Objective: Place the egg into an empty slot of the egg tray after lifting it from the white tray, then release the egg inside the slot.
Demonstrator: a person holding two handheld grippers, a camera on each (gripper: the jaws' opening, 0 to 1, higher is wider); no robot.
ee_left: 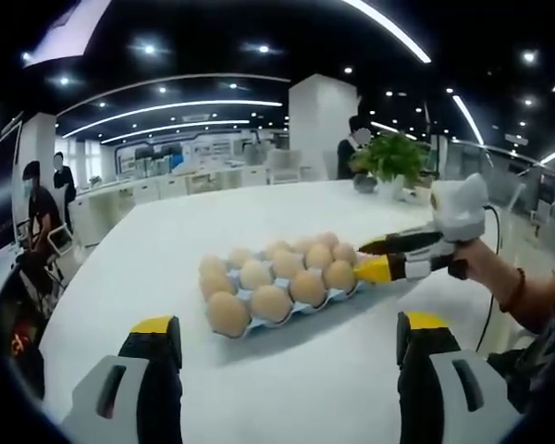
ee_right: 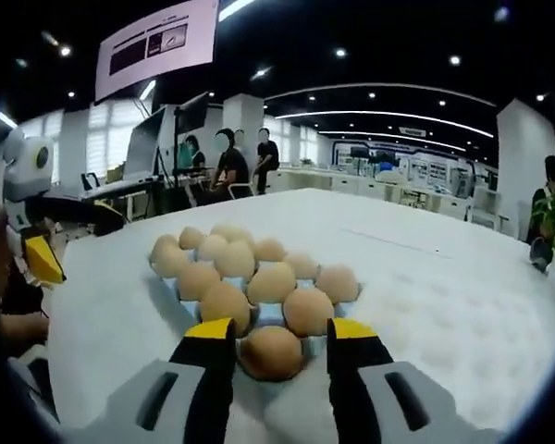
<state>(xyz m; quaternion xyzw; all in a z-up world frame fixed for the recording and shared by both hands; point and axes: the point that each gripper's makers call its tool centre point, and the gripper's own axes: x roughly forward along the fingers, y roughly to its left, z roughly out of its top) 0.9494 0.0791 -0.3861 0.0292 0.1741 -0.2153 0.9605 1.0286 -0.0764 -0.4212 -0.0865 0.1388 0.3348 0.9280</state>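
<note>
Left gripper view: a white table [ee_left: 259, 222] stands in an open office with ceiling strip lights, desks, seated people and a potted plant [ee_left: 393, 157]. The egg tray [ee_left: 287, 301] lies mid-table, its long axis running from lower left to upper right. The left gripper [ee_left: 287, 347] hovers before it, jaws wide apart, empty. The right gripper [ee_left: 375, 259] reaches in from the right, tips at the tray's right end.

Right gripper view: the egg [ee_right: 271, 352] sits at the tray's [ee_right: 180, 294] near edge between the right gripper's [ee_right: 271, 344] jaws; whether they grip it or have let go, I cannot tell.
</note>
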